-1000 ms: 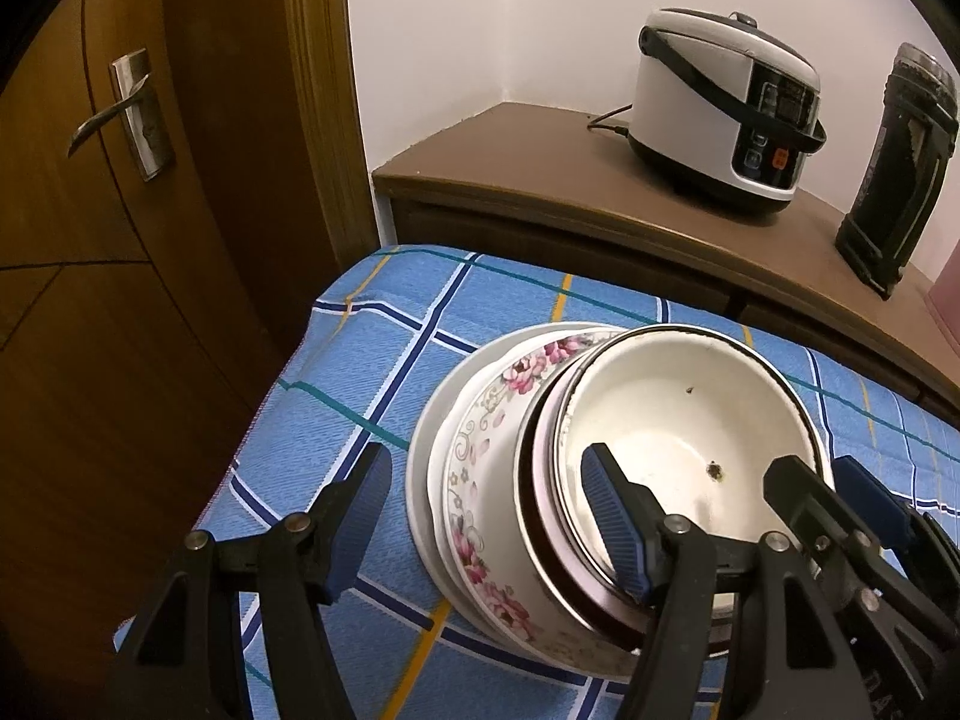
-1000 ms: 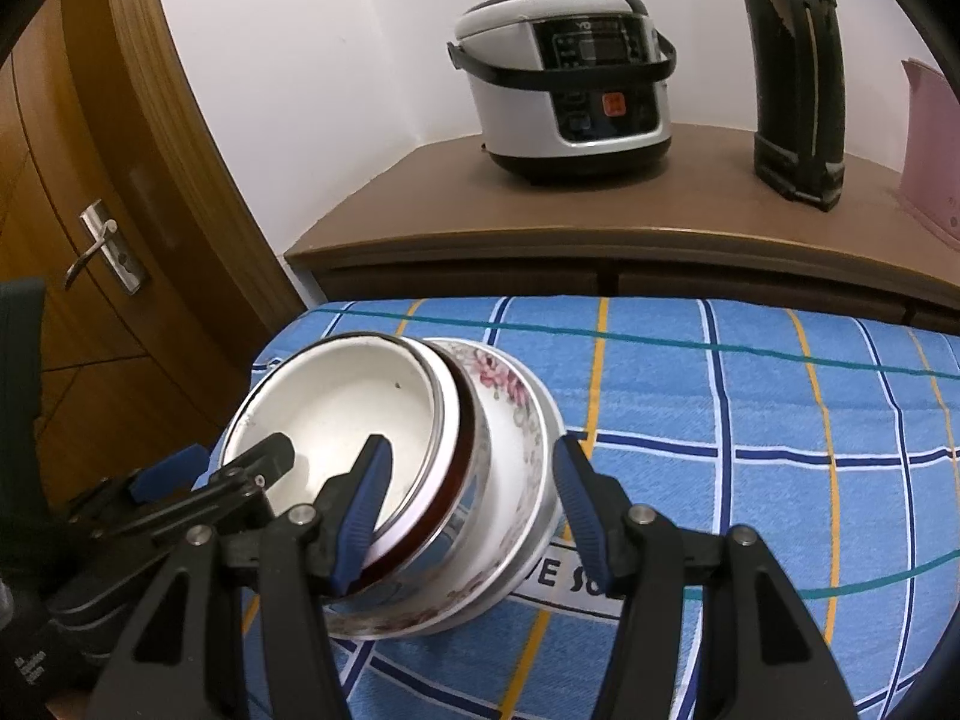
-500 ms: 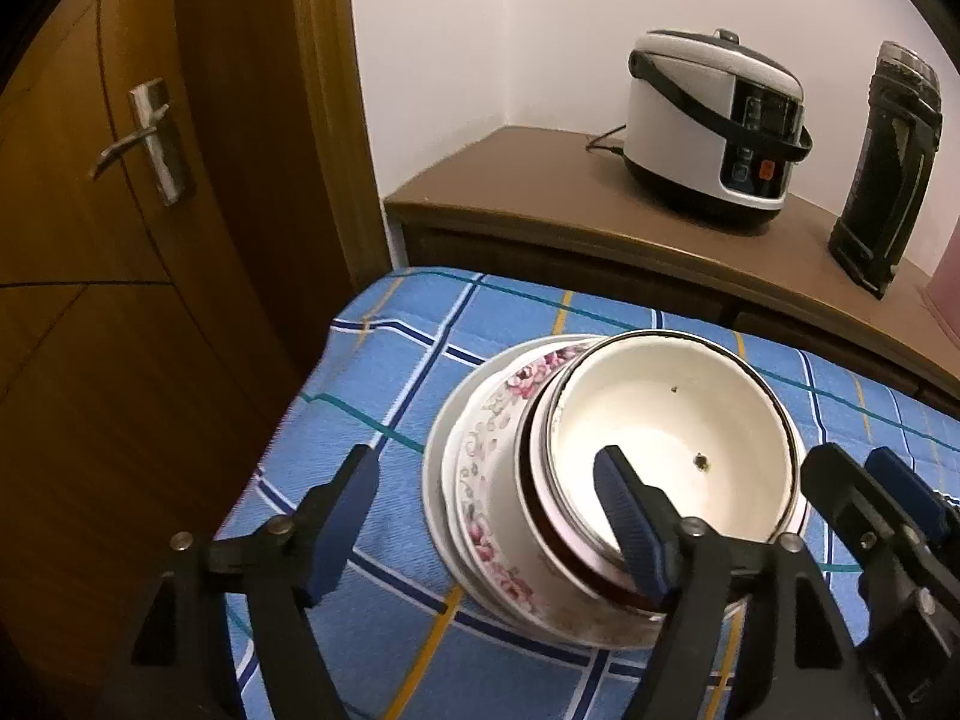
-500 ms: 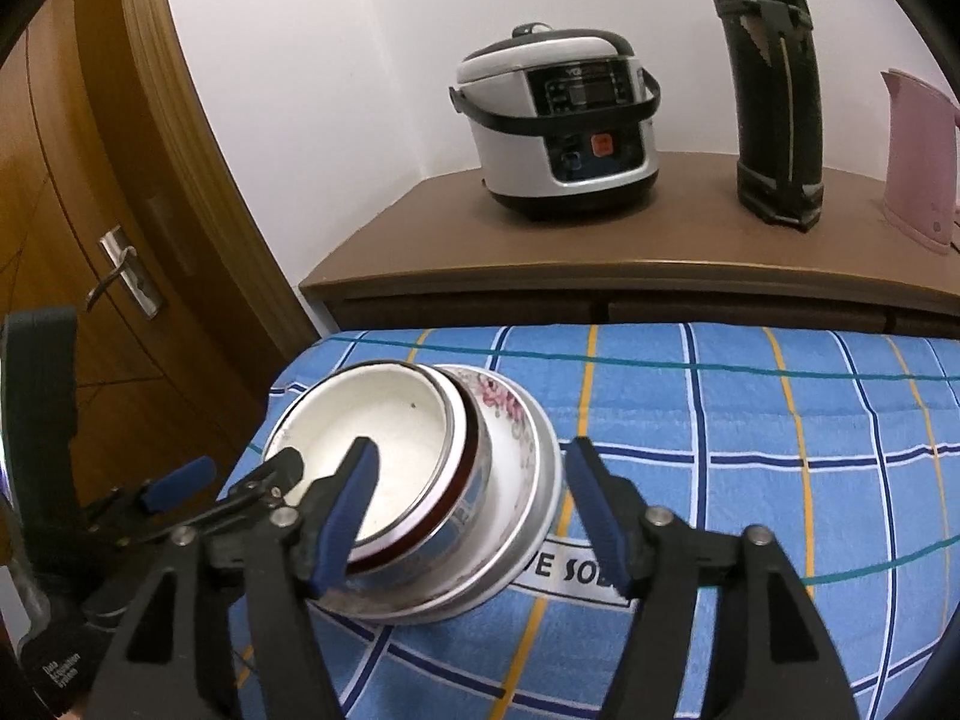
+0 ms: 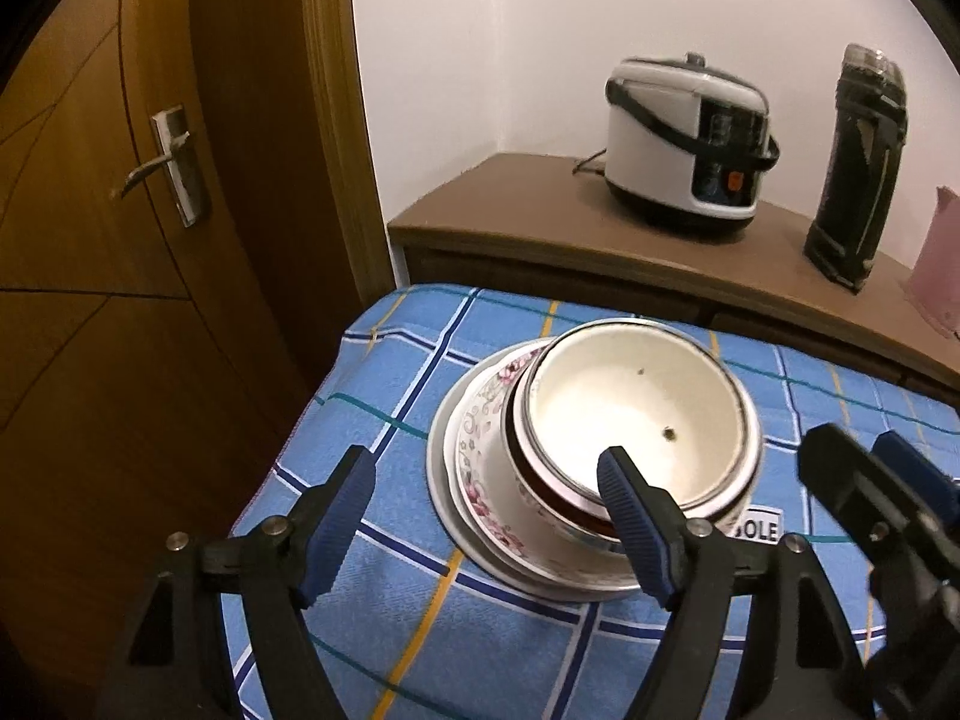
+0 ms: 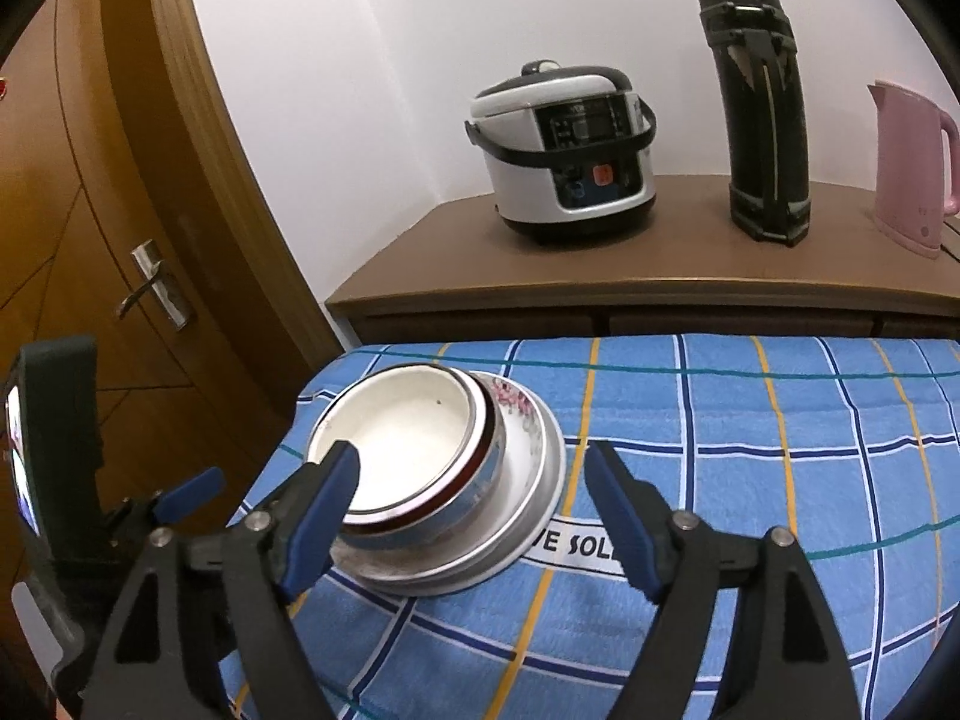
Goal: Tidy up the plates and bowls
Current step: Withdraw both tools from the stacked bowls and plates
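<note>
Both the left gripper (image 5: 486, 516) and right gripper (image 6: 471, 516) are standing with jaws wide, gripping nothing, having just been opening. The nested white bowl (image 6: 402, 450), floral bowl (image 5: 480, 456) and plate (image 6: 540, 498) are sitting stacked at the desk's far-left corner, seemingly finished. The tablecloth (image 6: 750, 450) is showing partly hidden lettering, perhaps "VE SOL".

left gripper (image 5: 486, 510): jaws wide, empty, tilted down | right gripper (image 6: 471, 507): jaws just opening, empty, tilted down
</note>
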